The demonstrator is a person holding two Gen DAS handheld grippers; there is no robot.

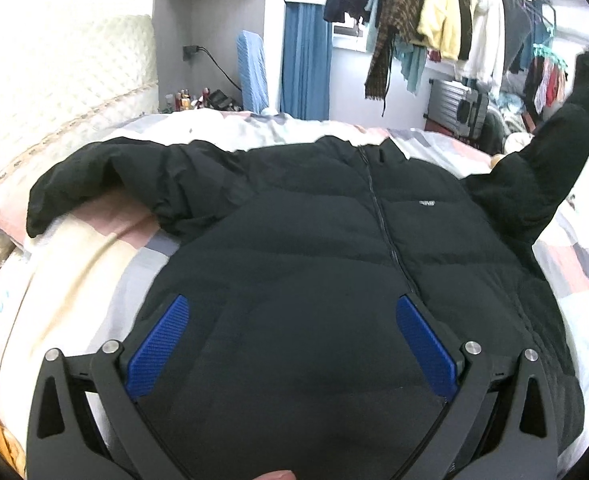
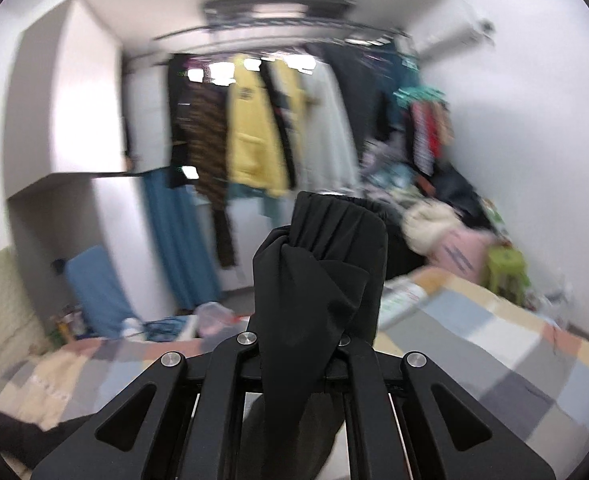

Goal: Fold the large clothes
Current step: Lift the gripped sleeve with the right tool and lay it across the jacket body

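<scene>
I am looking down over a black quilted puffer jacket with a dark front zip (image 1: 314, 240), which is lying front-up and spread across the bed's patchwork quilt of pale grey, pink and cream squares (image 1: 106, 248). My left gripper (image 1: 292, 340) is hovering just above the lower front of the jacket with its jaws standing wide apart; its blue ribbed pads (image 1: 158, 350) are showing on either side and nothing is sitting between them. One sleeve (image 1: 106, 184) is lying bent on the quilt toward the cream padded headboard (image 1: 66, 64).

My right gripper (image 2: 298, 332) is clamped fully closed on the jacket's other sleeve (image 2: 322, 272), with the black fabric bunching up between the fingers and the elastic cuff standing above them. From the left wrist view I am seeing that raised sleeve (image 1: 550, 156) stretching up and away from the jacket's shoulder, well clear of the quilt, toward the frame's edge.

Behind the bed, a rail of hanging clothes (image 1: 446, 12), including a yellow top, is crossing the room, beside a blue curtain (image 1: 306, 60). The right wrist view is blurring heavily.
</scene>
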